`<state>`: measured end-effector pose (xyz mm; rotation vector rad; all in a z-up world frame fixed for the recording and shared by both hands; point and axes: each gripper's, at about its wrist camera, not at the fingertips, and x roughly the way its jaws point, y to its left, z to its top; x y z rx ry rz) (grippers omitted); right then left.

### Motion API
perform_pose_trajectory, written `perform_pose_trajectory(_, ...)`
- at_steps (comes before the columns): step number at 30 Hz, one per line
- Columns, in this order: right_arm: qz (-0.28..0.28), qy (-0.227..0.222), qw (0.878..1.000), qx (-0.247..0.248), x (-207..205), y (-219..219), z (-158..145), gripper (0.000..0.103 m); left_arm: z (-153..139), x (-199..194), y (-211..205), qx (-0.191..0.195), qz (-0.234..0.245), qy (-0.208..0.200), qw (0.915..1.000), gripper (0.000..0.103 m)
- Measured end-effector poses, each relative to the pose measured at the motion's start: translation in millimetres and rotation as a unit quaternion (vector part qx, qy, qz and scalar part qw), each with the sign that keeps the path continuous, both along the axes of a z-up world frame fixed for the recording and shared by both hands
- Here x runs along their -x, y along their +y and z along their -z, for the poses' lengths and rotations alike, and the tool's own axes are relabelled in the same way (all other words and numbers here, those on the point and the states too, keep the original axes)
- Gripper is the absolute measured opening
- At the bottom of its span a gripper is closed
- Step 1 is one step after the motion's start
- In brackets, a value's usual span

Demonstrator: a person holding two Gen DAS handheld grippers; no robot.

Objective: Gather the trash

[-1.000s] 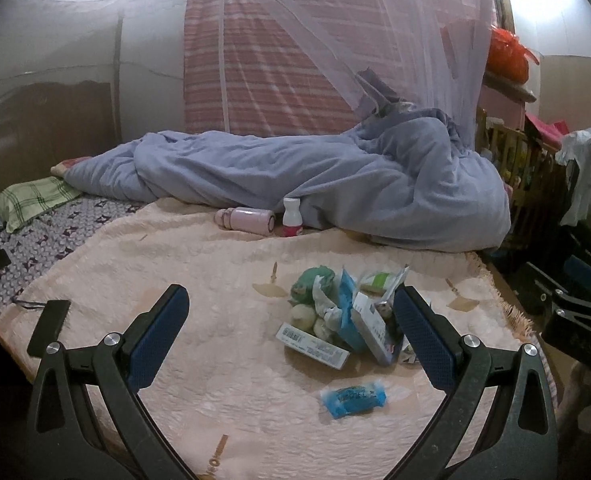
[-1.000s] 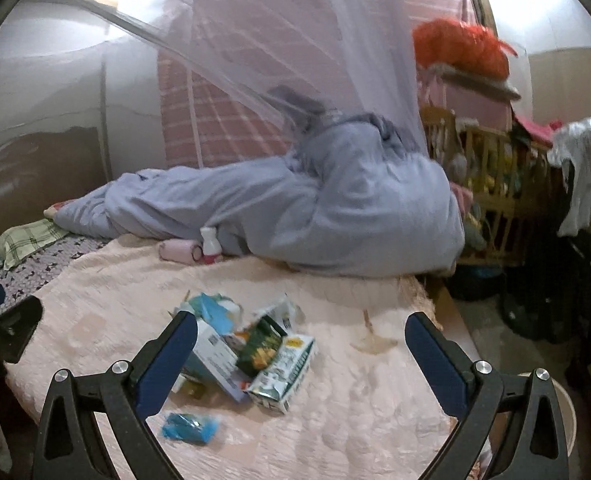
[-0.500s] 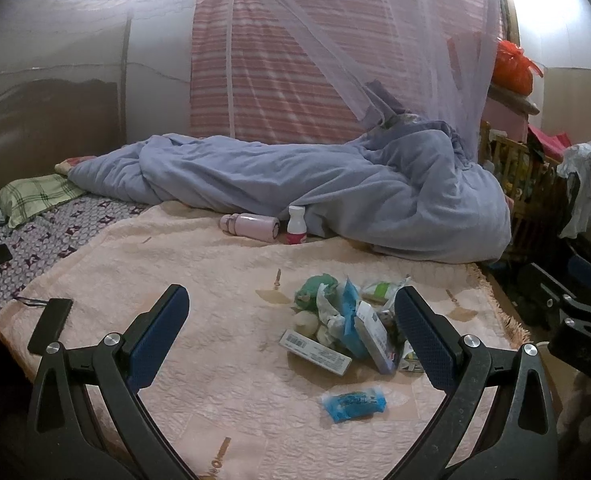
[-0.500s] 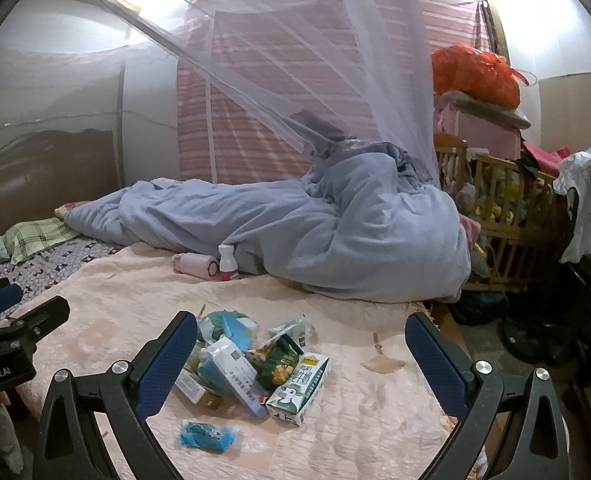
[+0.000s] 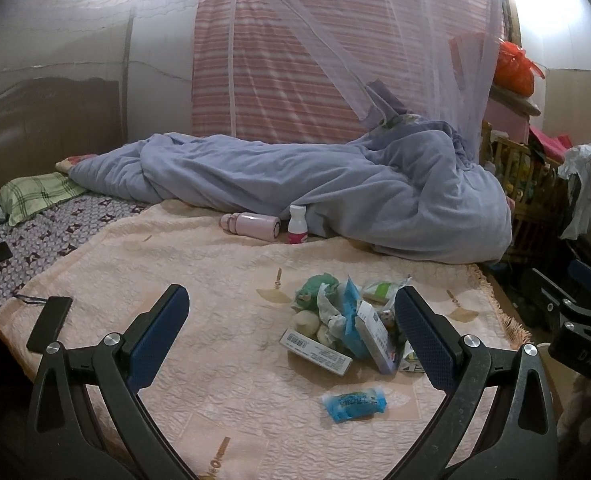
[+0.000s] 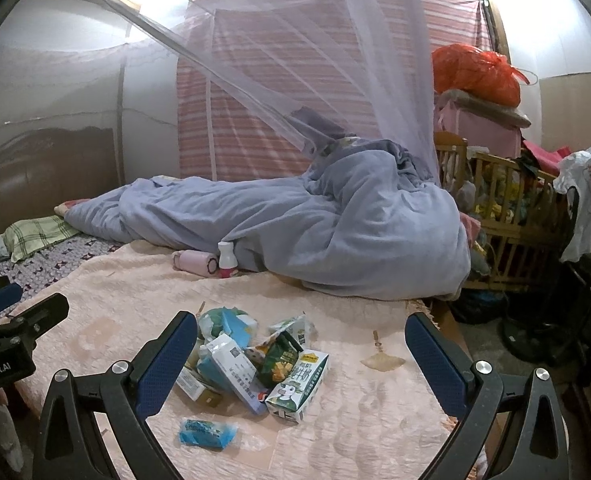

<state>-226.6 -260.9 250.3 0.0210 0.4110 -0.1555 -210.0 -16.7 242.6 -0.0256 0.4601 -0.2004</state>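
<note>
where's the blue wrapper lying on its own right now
The blue wrapper lies flat on the peach bedspread, low left in the right wrist view, apart from and nearer the cameras than the trash pile.

Bed colours – mostly pastel
Peach quilted cover point(image 5: 215, 280) w/ tan motifs; lavender-blue duvet point(image 5: 335, 188); pink-white striped curtain point(image 5: 295, 80); green plaid pillow point(image 5: 35, 196); blue wrapper point(image 5: 353, 402); pink bottle point(image 5: 251, 226) – orange bag point(image 6: 475, 72).

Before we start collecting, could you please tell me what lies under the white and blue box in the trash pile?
The white and blue box leans on a flat white packet and other wrappers, all on the pink bedspread. Anything deeper beneath it is covered.
</note>
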Motion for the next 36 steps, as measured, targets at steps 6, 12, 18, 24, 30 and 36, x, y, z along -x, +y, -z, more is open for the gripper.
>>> perform_pose_trajectory(6,0.003,0.003,1.0,-0.005,-0.4,-2.0,1.5,0.103,0.5,-0.9,-1.0,0.0,-0.001,0.0,1.0,0.102)
perform_pose_trajectory(12,0.003,0.002,1.0,-0.004,-0.1,-2.5,1.4,0.103,0.6,-0.5,-0.9,-0.001,0.0,0.0,1.0,0.102)
perform_pose_trajectory(18,0.001,0.005,1.0,-0.007,-0.7,-2.9,2.1,0.103,0.6,-0.6,-0.5,-0.001,0.0,0.0,1.0,0.102)
perform_pose_trajectory(24,-0.001,0.012,1.0,-0.005,-2.9,-2.3,3.8,0.103,2.8,-4.0,-2.7,-0.002,0.003,0.004,1.0,0.102)
perform_pose_trajectory(30,-0.001,0.017,1.0,-0.008,-4.7,-4.7,6.1,0.103,3.2,-5.0,-4.0,-0.002,0.003,0.005,1.0,0.102)
perform_pose_trajectory(36,-0.002,0.02,1.0,-0.008,-5.8,-3.6,7.5,0.103,3.9,-6.1,-6.0,-0.004,0.003,0.006,1.0,0.102)
